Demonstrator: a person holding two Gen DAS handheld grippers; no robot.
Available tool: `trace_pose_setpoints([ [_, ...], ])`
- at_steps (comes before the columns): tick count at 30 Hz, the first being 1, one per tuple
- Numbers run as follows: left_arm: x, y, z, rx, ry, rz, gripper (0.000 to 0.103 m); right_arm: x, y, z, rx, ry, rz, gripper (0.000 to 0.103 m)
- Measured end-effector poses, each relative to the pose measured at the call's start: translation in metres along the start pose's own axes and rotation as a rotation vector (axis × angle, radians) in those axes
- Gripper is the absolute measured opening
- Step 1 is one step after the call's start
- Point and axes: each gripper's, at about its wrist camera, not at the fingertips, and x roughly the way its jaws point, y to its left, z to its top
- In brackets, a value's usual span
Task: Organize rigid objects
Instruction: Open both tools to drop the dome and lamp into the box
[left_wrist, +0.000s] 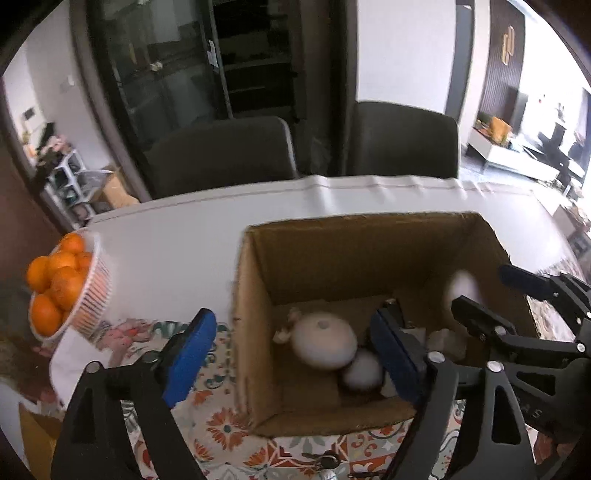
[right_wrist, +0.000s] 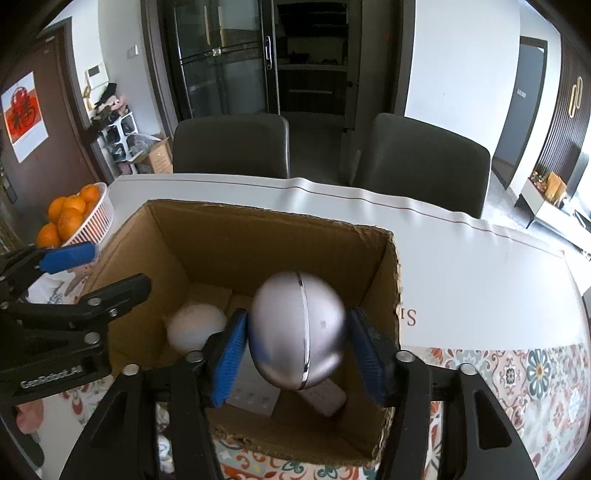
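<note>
Box (right_wrist: 384, 280) mouth open; silver egg (right_wrist: 299, 328), left tool (right_wrist: 96, 269) crowd it.

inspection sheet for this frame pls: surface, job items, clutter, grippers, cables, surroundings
Surface: white table, patterned floral cloth at near edge.
Job's things: open cardboard box holding a white round object and flat white items; silver egg-shaped object over the box.
Clutter: basket of oranges at table's left end.
Grippers: left gripper open, straddling the box's left wall; right gripper around silver object, contact unclear.
Cables: nothing seen.
Surroundings: two dark chairs, glass cabinet behind.

Left gripper (left_wrist: 291, 354) agape; right gripper (right_wrist: 299, 354) parted.
</note>
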Motion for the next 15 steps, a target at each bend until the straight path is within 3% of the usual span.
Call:
trace_pose_setpoints([
  [5,-0.023,0.006,-0.009,-0.015,-0.041,0.056,0.092,-0.017,0.005,-0.003,-0.001,-0.032,-0.033,0.072],
  [10,-0.047,0.011,-0.022,-0.034,-0.078,0.057,0.102,-0.042,0.015,-0.013,-0.010,-0.065,-0.052,0.072],
  [15,-0.063,0.018,-0.036,-0.067,-0.081,0.069,0.103,-0.063,0.024,-0.025,-0.024,-0.088,-0.068,0.074],
])
